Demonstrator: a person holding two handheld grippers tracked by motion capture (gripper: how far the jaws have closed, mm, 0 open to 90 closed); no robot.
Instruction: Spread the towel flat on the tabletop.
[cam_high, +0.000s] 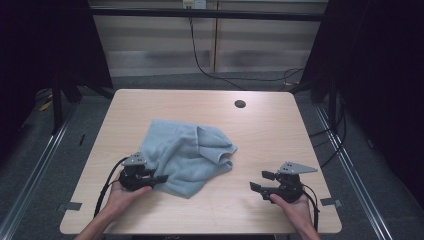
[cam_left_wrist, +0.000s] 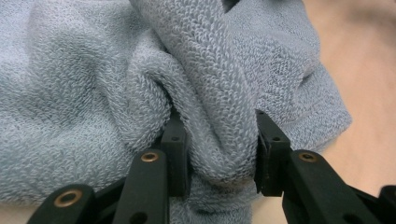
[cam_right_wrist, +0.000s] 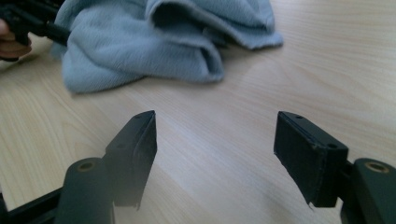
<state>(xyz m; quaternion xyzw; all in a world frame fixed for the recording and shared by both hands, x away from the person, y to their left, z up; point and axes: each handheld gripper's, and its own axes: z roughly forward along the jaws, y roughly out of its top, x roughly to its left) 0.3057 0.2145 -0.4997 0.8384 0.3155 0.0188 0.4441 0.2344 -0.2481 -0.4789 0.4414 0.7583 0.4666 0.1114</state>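
A light blue terry towel (cam_high: 185, 155) lies crumpled on the wooden table (cam_high: 265, 130), left of centre. My left gripper (cam_high: 161, 178) is at the towel's near left edge. In the left gripper view a thick fold of the towel (cam_left_wrist: 219, 93) is pinched between the left gripper (cam_left_wrist: 217, 149) pads. My right gripper (cam_high: 260, 180) rests near the table's front right, well apart from the towel and pointing left toward it. The right gripper (cam_right_wrist: 215, 154) stands open over bare wood, with the towel (cam_right_wrist: 140, 42) and the left gripper (cam_right_wrist: 37, 23) farther off.
A round cable hole (cam_high: 240, 104) sits in the table near its far edge. Dark frame posts and black cables (cam_high: 200, 60) stand behind and beside the table. Bare wood stretches between the towel and my right gripper.
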